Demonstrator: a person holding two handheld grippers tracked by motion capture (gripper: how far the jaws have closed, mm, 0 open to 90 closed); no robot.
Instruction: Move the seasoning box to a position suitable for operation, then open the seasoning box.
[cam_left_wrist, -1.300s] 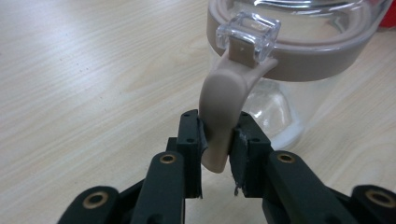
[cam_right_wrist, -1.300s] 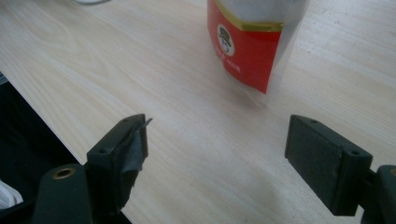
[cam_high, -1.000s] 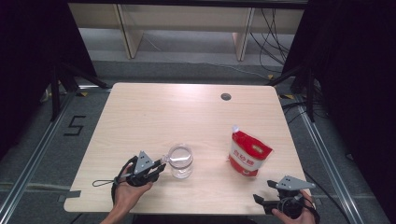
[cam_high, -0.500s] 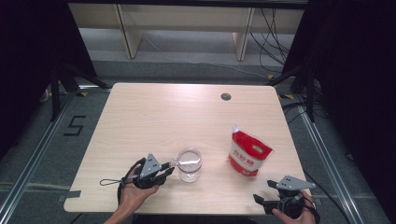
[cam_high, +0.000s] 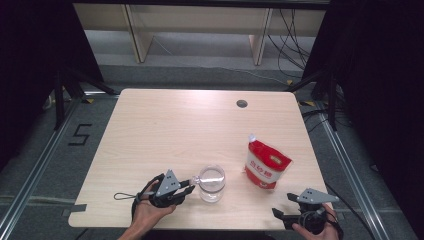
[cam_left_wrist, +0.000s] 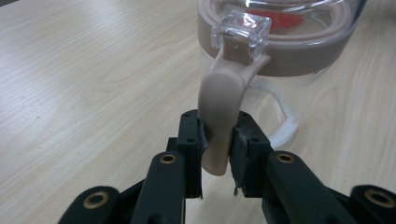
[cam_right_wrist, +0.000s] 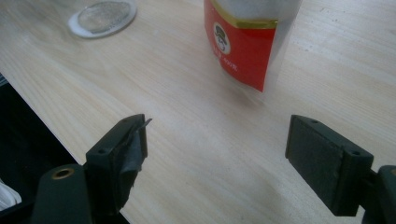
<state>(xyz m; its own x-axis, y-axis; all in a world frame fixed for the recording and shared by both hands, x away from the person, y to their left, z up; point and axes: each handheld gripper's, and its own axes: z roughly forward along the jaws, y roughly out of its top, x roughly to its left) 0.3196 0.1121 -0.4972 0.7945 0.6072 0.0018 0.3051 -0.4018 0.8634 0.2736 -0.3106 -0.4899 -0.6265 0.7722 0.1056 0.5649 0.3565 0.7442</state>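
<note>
One clear jar (cam_high: 212, 183) stands near the table's (cam_high: 200, 125) front edge, its beige handle (cam_left_wrist: 219, 116) pinched between the left gripper's (cam_left_wrist: 216, 147) jaws. Just right of it lies a red pouch (cam_high: 266, 164). The right gripper (cam_right_wrist: 217, 154) rests at the front right corner, jaws wide apart, holding nothing.

**Colours on the Table**

The table (cam_high: 165, 130) was pale beige wood with a fine lengthwise grain. The jar (cam_left_wrist: 299, 70) was clear, with a tan band round its rim and a tan latch (cam_left_wrist: 219, 121). The pouch (cam_high: 266, 164) was red with white lettering, a gold stripe and a clear top. Both the left gripper (cam_left_wrist: 217, 140) and right gripper (cam_right_wrist: 217, 144) were black, with brass-coloured rivets.
</note>
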